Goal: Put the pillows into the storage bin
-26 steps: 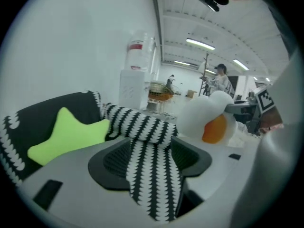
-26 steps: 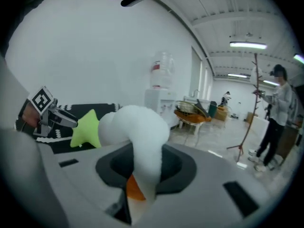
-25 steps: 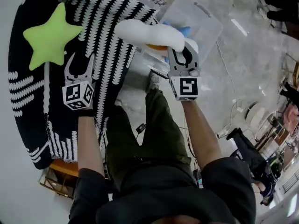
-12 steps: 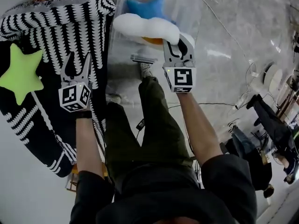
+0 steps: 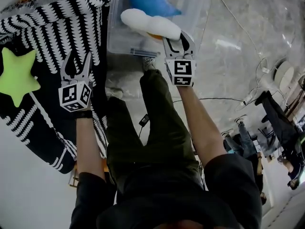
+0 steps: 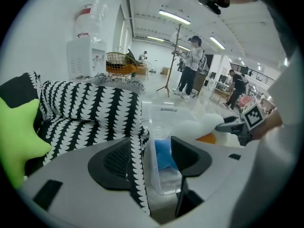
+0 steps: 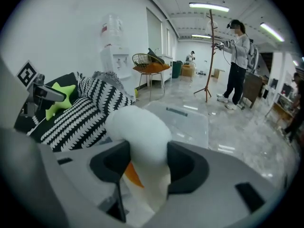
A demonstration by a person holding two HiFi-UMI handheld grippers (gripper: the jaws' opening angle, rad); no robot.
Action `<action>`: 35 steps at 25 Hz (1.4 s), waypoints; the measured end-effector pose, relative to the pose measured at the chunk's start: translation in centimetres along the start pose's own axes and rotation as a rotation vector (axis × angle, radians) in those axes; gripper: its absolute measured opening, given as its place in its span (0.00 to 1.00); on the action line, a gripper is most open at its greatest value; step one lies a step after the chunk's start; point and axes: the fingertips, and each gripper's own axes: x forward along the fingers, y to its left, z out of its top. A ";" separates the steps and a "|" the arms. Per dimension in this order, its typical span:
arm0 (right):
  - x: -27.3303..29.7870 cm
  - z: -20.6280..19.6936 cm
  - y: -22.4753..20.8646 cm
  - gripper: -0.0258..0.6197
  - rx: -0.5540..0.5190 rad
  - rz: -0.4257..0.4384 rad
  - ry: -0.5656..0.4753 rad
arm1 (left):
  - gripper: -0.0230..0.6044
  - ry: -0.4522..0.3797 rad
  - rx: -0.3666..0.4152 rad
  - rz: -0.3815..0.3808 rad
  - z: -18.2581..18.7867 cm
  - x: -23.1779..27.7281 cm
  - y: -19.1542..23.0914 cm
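**Right gripper loosens on the white pillow over the bin**

The right gripper (image 5: pixel 178 36) reaches over the near edge of the clear plastic storage bin (image 5: pixel 119 42), which stands on the glossy grey marbled floor (image 5: pixel 228 70). Its jaws have just been opening. The white cloud-shaped plush pillow (image 5: pixel 150 24), which has an orange patch on its underside, sits between them. In the right gripper view the pillow fills the gap, touches both pads and looks narrower there than further out, so the gripper holds it lightly.

From the head view the white pillow stretches leftward from the jaws across the near part of the open bin. Whether it already rests on anything inside cannot be told. The blue star-shaped plush pillow (image 5: pixel 151 1) lies deeper in the bin, just beyond the white one.

The left gripper (image 5: pixel 77 61) hangs above the black-and-white patterned cover (image 5: pixel 47 37), just left of the bin. Its jaws stand moderately apart with nothing between them; through the gap, its own view shows only the cover's edge and a corner of the bin.

The lime-green star-shaped plush pillow (image 5: pixel 16 75) lies on the same cover, to the left of the left gripper and well apart from the bin.
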 end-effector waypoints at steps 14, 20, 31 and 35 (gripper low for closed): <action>-2.4 5.5 -6.5 0.42 -0.015 0.002 -0.028 | 0.47 -0.060 -0.023 0.024 7.9 1.6 -3.7; -2.6 11.9 -5.3 0.42 -0.118 0.070 -0.075 | 0.47 -0.142 -0.088 0.141 11.9 -2.9 -0.4; -3.6 26.6 19.5 0.42 -0.384 0.454 -0.284 | 0.47 -0.293 -0.297 0.499 7.6 -21.9 14.4; -4.8 27.5 29.4 0.42 -0.462 0.595 -0.317 | 0.47 -0.315 -0.393 0.607 1.8 -27.2 17.5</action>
